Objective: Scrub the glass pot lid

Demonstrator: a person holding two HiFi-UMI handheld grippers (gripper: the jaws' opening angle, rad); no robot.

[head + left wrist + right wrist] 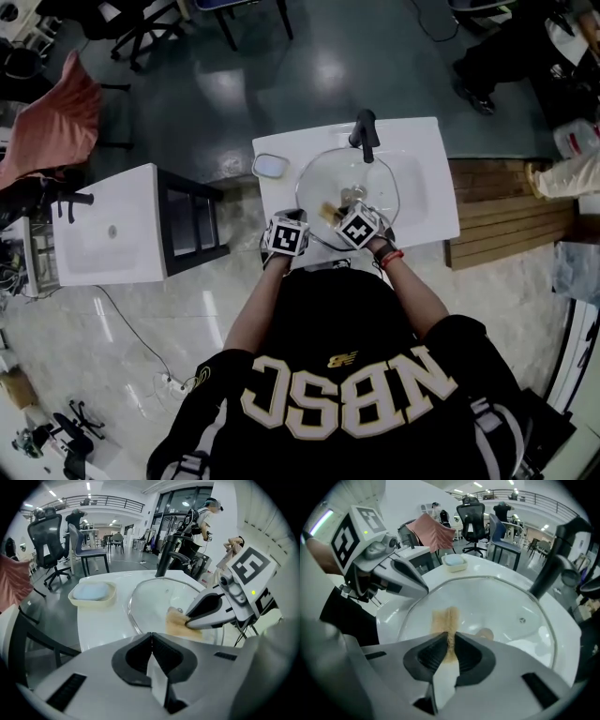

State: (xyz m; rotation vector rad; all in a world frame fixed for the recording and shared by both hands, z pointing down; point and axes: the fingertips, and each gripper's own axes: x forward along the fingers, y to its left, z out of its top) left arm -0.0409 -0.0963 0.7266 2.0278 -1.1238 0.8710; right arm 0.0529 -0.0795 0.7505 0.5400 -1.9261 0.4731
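Observation:
The round glass pot lid (347, 192) lies tilted over the white sink basin (412, 187), its metal rim (132, 616) curving toward me. My left gripper (151, 634) is shut on the lid's near-left rim, and in the right gripper view its jaws (423, 588) meet that edge. My right gripper (451, 637) is shut on a tan scrub cloth (444, 619), which it presses onto the glass near the lid's middle. From the left gripper view, the right gripper (190, 620) sits on the cloth (180, 624) beside the lid's small knob (178, 610).
A black faucet (364, 133) rises behind the basin. A cream soap dish (270, 166) holding a pale blue bar sits on the counter's left corner. A second white sink unit (108, 225) stands to the left, and wooden boards (511, 220) lie to the right.

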